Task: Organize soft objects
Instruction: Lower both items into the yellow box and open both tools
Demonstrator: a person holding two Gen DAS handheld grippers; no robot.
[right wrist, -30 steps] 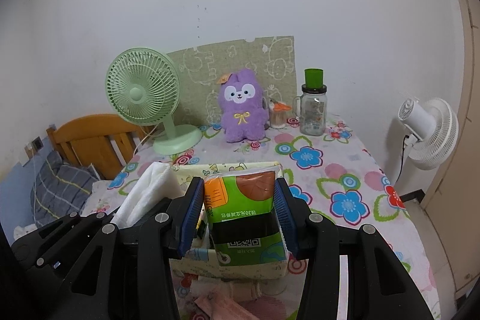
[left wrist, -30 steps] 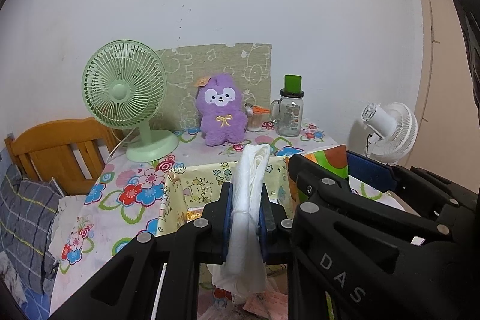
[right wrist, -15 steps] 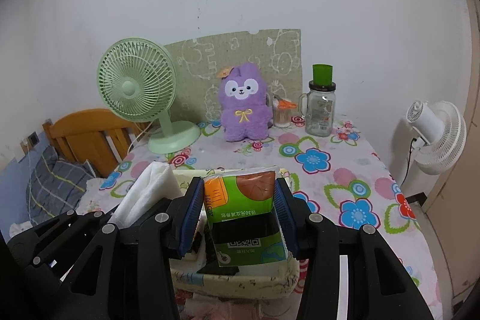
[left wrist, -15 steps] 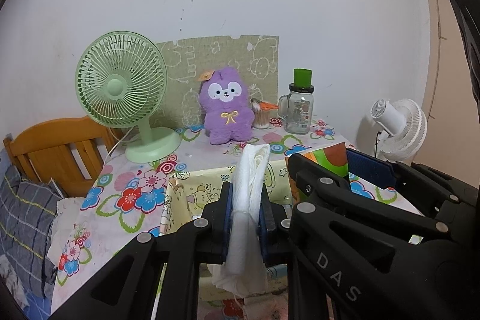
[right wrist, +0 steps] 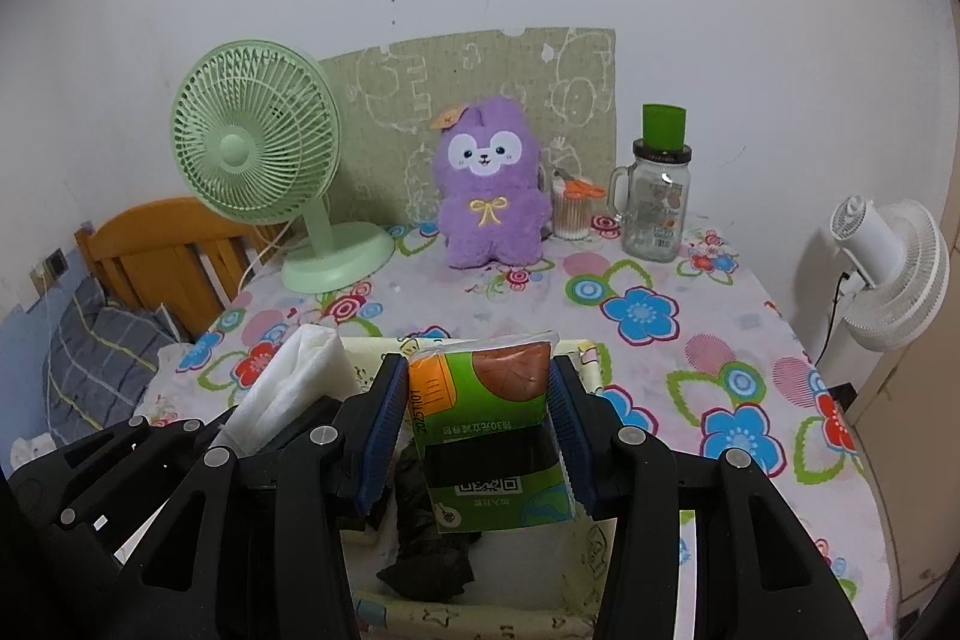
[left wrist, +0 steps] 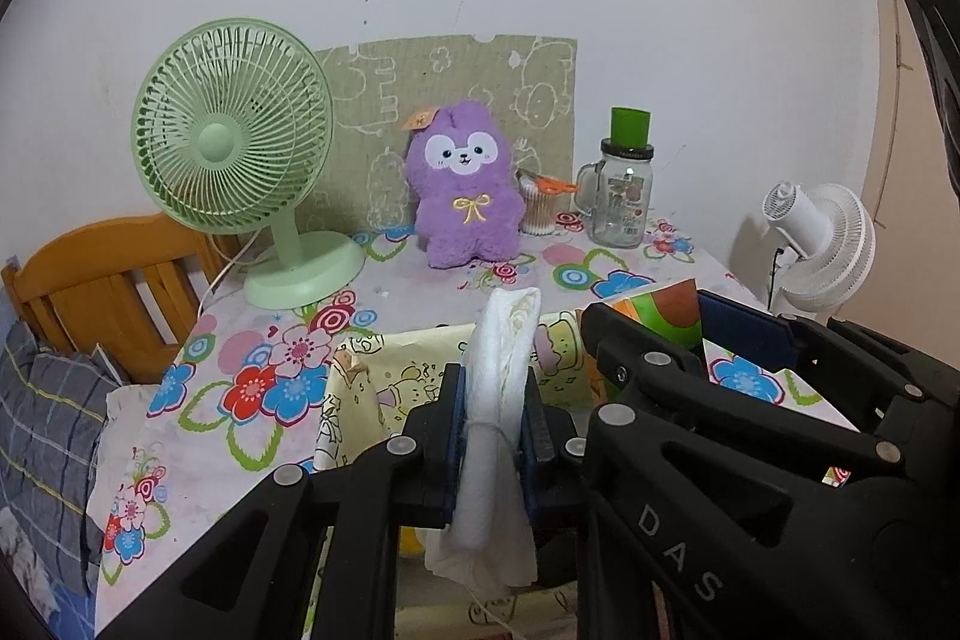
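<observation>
Along the far edge of the surface (right wrist: 750, 340), against the pale wall, stands a row: a green desk fan (right wrist: 264, 160) towards the far left corner, a purple plush toy (right wrist: 489, 196) in the middle before a green patterned board (right wrist: 480, 100), then a small cup of cotton swabs (right wrist: 570, 214) with orange scissors on top, and a glass jar (right wrist: 654, 208) with a green cap towards the far right corner. The flowered cloth covers the whole surface. Off its right edge a white floor fan (right wrist: 888, 274) stands; off the left, a wooden bed frame (left wrist: 102, 280) with grey checked bedding.

At the near edge sits a pale yellow fabric basket (left wrist: 372, 388) with a cartoon print, something dark lying inside it. The left gripper (left wrist: 492, 412) is clenched on a folded white cloth (left wrist: 498, 400), which stands up between its blue pads and droops below them; the jaws have just been easing apart by a hair, cloth between them. The right gripper (right wrist: 480, 418) is grasping a green and orange tissue pack (right wrist: 486, 430), held upright over the basket, pads pressed to both sides. The two grippers sit just beside each other above the basket's near side.
</observation>
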